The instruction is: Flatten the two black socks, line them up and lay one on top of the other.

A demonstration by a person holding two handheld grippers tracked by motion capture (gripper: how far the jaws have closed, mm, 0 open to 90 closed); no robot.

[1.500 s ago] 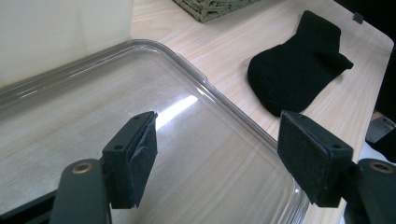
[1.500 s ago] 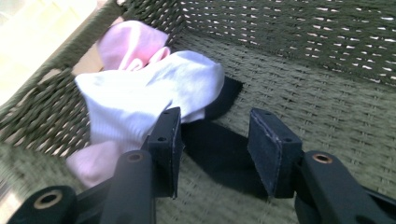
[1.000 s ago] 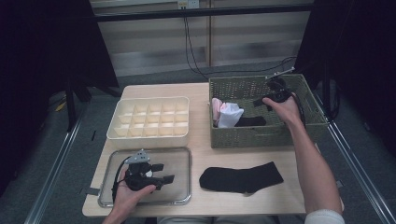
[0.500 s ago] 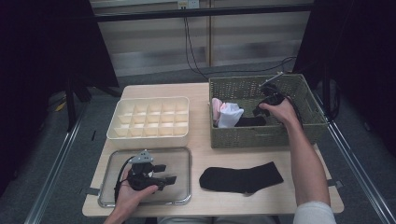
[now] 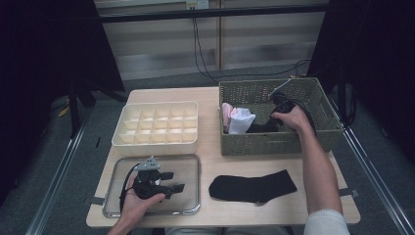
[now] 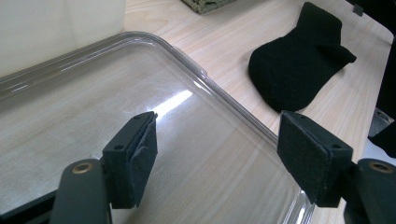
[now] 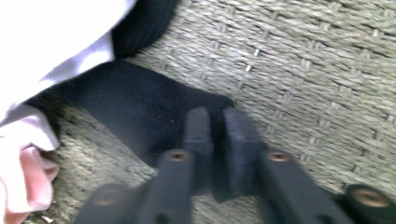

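Observation:
My right gripper (image 5: 268,125) reaches down into the woven basket (image 5: 274,144). In the right gripper view its jaws have just been closing, and the right gripper (image 7: 217,126) now pinches the edge of a black sock (image 7: 135,116) lying on the basket floor (image 7: 317,70). That black sock (image 5: 259,128) lies beside white and pink socks (image 5: 239,120). Another black sock (image 5: 252,186) lies flat on the table. My left gripper (image 5: 176,182) rests over the clear tray (image 5: 188,161). In its own view the left gripper (image 6: 217,158) stands open with nothing between its pads.
A cream compartment box (image 5: 156,125) stands behind the tray. The flat sock (image 6: 299,60) lies just beyond the tray's rim (image 6: 210,88). White and pink fabric (image 7: 56,42) crowds the basket's left part. Cables run down behind the table.
My right hand has sunk deeper into the basket and shifted left, and its jaws have closed on the black sock. The left hand has stayed still.

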